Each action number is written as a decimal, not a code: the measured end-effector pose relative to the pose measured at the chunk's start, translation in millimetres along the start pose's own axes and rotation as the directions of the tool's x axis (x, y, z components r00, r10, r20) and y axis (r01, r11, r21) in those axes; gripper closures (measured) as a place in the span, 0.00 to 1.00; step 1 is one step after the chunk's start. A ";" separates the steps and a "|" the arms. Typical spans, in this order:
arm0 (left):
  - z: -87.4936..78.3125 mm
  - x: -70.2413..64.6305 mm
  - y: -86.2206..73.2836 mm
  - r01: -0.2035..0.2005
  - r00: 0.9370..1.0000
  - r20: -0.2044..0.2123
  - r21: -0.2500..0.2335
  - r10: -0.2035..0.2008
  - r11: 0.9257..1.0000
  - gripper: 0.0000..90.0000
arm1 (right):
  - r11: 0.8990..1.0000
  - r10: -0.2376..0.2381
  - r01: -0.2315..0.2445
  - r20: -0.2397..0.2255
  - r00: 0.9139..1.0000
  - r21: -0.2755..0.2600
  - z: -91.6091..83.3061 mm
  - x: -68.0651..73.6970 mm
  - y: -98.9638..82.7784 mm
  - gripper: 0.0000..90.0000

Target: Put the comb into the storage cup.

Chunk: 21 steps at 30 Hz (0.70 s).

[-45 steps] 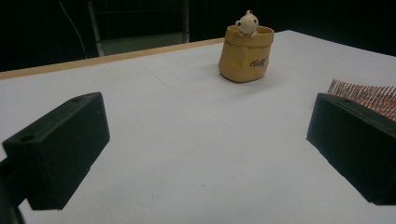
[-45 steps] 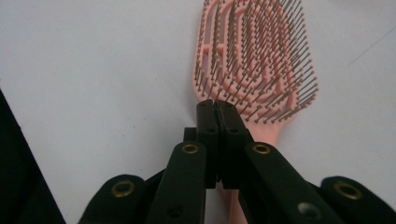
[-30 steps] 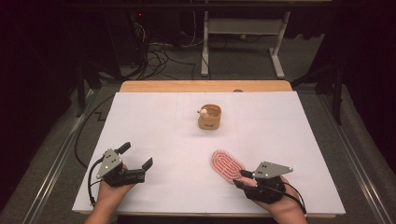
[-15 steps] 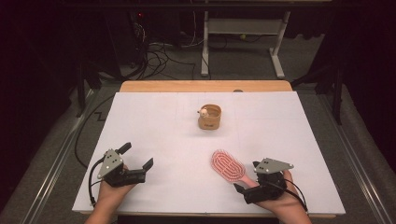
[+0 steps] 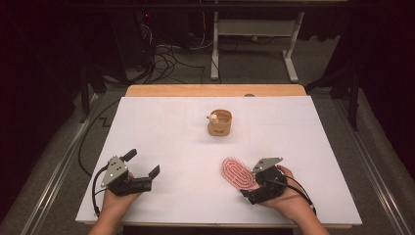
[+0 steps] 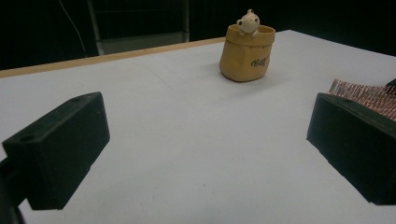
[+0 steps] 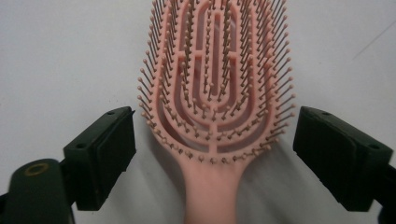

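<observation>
A pink hairbrush (image 5: 237,174) lies bristles up on the white table (image 5: 166,132), near the front right. My right gripper (image 5: 250,183) is open, its jaws standing on either side of the brush where the head meets the handle. In the right gripper view the hairbrush (image 7: 215,93) runs up the middle between the open right gripper (image 7: 212,154), and neither pad touches it. At the front left my left gripper (image 5: 142,163) is held open above the table with nothing in it. The left gripper (image 6: 205,154) faces a tan sack-shaped pot (image 6: 246,51).
The tan pot (image 5: 219,123), with a small white bear figure on its rim, stands at the table's middle back. A wooden strip (image 5: 215,90) edges the far side. Beyond it lie floor cables (image 5: 166,58) and a white desk frame (image 5: 254,44). Brush bristles (image 6: 364,91) show at the right.
My right gripper has moved left and forward, bringing its jaws around the brush's neck. The left gripper and the pot have stayed put.
</observation>
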<state>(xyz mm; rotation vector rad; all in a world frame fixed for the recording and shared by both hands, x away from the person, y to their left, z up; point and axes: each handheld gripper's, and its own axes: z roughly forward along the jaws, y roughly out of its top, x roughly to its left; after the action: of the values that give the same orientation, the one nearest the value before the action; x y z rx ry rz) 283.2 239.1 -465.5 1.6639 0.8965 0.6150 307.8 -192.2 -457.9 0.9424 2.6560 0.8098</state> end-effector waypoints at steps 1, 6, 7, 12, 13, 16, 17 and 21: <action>-0.5 0.1 0.1 0.000 1.000 0.000 -0.001 0.000 1.000 0.00 | 1.000 -0.004 0.004 -0.007 1.000 0.014 4.1 -0.2 2.9 0.18; -1.0 0.2 0.2 0.000 1.000 -0.002 -0.004 0.000 1.000 0.00 | 0.999 -0.022 0.022 0.000 1.000 0.045 8.1 2.2 6.8 0.19; -1.1 0.1 0.2 0.000 1.000 -0.002 -0.003 0.000 1.000 0.00 | 0.998 -0.033 0.033 0.003 0.999 0.048 8.4 2.2 7.4 0.18; -0.9 -0.3 0.3 -0.001 1.000 -0.002 -0.004 0.001 1.000 0.00 | 0.998 -0.035 0.035 0.004 0.999 0.054 10.3 2.4 9.9 0.18; -0.9 -0.3 0.2 -0.001 1.000 -0.002 -0.004 0.001 1.000 0.00 | 0.998 -0.032 0.032 0.004 0.999 0.059 10.3 2.6 10.3 0.18; -0.8 -0.4 0.2 -0.001 1.000 -0.002 -0.003 0.001 1.000 0.00 | 0.997 -0.039 0.039 0.003 0.999 0.065 11.6 2.2 12.2 0.17; -0.8 -0.4 0.2 -0.002 1.000 -0.001 -0.002 0.002 1.000 0.00 | 0.997 -0.035 0.034 0.005 0.999 0.069 11.8 2.5 12.6 0.17; -0.4 -0.8 0.1 -0.002 1.000 0.000 -0.003 0.002 1.000 0.00 | 0.997 -0.040 0.040 -0.002 0.999 0.073 13.0 1.6 13.8 0.17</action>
<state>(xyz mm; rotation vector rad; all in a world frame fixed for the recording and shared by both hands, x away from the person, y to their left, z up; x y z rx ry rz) 282.5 238.7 -465.2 1.6622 0.8930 0.6179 318.4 -176.8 -460.8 0.9034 2.7127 0.7086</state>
